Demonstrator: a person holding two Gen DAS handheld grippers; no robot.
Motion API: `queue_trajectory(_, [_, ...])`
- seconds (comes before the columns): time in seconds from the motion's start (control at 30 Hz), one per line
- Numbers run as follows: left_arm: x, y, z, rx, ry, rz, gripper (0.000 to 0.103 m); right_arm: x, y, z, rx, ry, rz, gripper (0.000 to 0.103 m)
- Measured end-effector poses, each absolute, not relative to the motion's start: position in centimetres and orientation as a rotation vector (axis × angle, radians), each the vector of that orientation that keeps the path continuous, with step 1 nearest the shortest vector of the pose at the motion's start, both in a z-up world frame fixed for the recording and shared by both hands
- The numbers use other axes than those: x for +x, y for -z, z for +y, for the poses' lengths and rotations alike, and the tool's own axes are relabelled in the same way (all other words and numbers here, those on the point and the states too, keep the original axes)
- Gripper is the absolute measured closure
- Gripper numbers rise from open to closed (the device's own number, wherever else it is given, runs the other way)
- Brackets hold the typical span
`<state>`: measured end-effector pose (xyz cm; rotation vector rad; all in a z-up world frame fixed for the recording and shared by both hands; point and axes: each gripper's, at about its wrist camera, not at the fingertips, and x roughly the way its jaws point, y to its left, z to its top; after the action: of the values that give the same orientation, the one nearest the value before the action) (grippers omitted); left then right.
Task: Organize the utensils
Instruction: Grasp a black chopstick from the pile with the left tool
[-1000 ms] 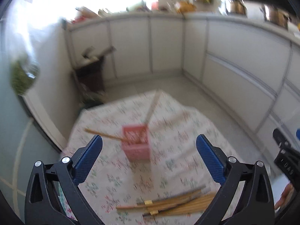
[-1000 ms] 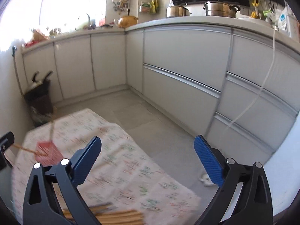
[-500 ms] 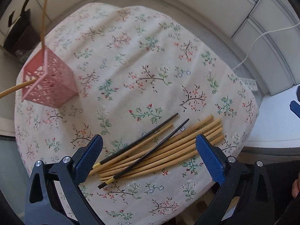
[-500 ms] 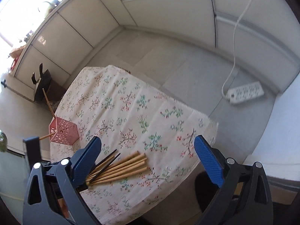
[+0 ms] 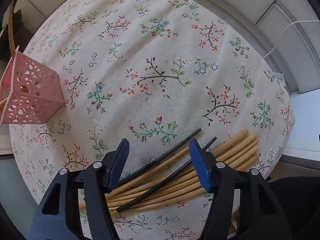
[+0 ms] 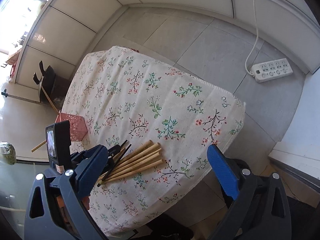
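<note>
A bundle of several wooden chopsticks (image 5: 200, 178) and two black chopsticks (image 5: 170, 156) lies near the front edge of the floral-cloth table (image 5: 160, 50). My left gripper (image 5: 160, 152) is open, partly narrowed, low over the bundle, its fingers straddling the sticks without holding any. A pink lattice holder (image 5: 30, 98) with two wooden chopsticks in it stands at the far left. My right gripper (image 6: 156, 164) is open and empty, higher up, over the table's front. In its view the bundle (image 6: 138, 164), the holder (image 6: 77, 128) and the left gripper's body (image 6: 59, 142) show.
A white power strip (image 6: 272, 70) with its cord lies on the grey tiled floor to the right of the table. White cabinets run along the back. A dark bin (image 6: 48, 82) stands on the floor beyond the table's far left corner.
Both grippers tilted down from the room toward the table. My left gripper dropped close over the chopstick bundle and its jaws narrowed. My right gripper came nearer the table.
</note>
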<state>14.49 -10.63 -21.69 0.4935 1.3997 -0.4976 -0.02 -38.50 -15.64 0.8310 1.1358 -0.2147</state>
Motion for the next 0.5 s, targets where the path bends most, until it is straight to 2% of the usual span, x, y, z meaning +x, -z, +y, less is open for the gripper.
queue_trajectory(0.27, [14.8, 23.2, -11.3, 0.495, 0.49, 1.406, 0.043, 0.3, 15.9, -38.3, 0.839, 0.215, 1.148, 0.007])
queue_trajectory(0.4, [15.5, 23.1, -11.1, 0.474, 0.466, 1.377, 0.049, 0.4, 16.1, -37.9, 0.836, 0.208, 1.156, 0.007])
queue_trajectory(0.47, [16.1, 22.9, -10.6, 0.439, 0.47, 1.377, 0.056, 0.5, 16.1, -37.8, 0.835, 0.208, 1.158, 0.007])
queue_trajectory(0.5, [16.6, 22.8, -10.2, 0.441, 0.458, 1.371, 0.067, 0.6, 16.2, -37.8, 0.837, 0.208, 1.159, 0.007])
